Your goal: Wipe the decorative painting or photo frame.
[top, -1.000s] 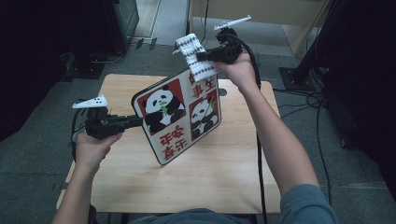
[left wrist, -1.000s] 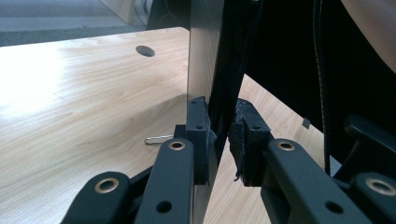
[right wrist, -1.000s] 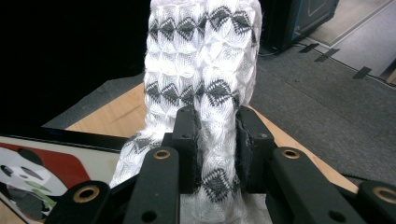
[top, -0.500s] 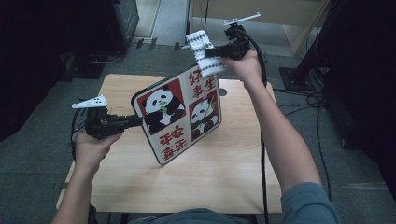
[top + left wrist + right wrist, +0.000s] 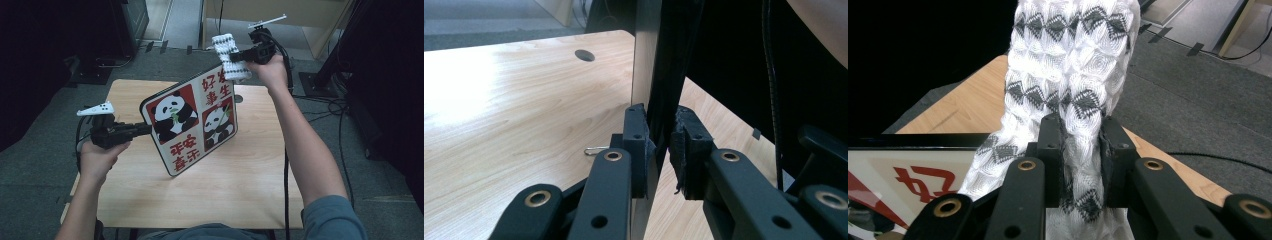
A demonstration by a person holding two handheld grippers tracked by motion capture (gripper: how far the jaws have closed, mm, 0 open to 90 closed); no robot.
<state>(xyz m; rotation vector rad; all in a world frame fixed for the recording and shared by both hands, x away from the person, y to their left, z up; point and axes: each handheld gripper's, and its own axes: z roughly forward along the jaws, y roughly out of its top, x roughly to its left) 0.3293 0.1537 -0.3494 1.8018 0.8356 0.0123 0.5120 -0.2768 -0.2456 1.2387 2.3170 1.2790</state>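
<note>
A pale wood-grain bench (image 5: pixel 235 185) stands on grey carpet, its near edge at the person's lap; in the left gripper view its top is bare apart from a round cable hole (image 5: pixel 584 55) toward the far side and a small wire clip (image 5: pixel 595 149) lying close to the jaws. Dark furniture and black shapes crowd the room on both sides, and cables trail over the floor to the right.

The left tool (image 5: pixel 145 129) is held level above the bench's left side, its jaws closed on the left edge of a rounded panda board (image 5: pixel 192 120). The board stands steeply, leaning back, its lower edge touching the bench or just above it, I cannot tell which; it is printed with two pandas and red characters. Seen edge-on in the left gripper view, the board (image 5: pixel 646 60) rises thin and dark from between the two pads.

Farther back and higher, the right tool (image 5: pixel 234 57) is clamped on a white knitted cloth (image 5: pixel 229 57) with grey diamond bands. The cloth (image 5: pixel 1073 75) bunches between the jaws and hangs just at the board's (image 5: pixel 908 175) upper right corner. Beyond lie a grey floor and a light wooden cabinet base.
</note>
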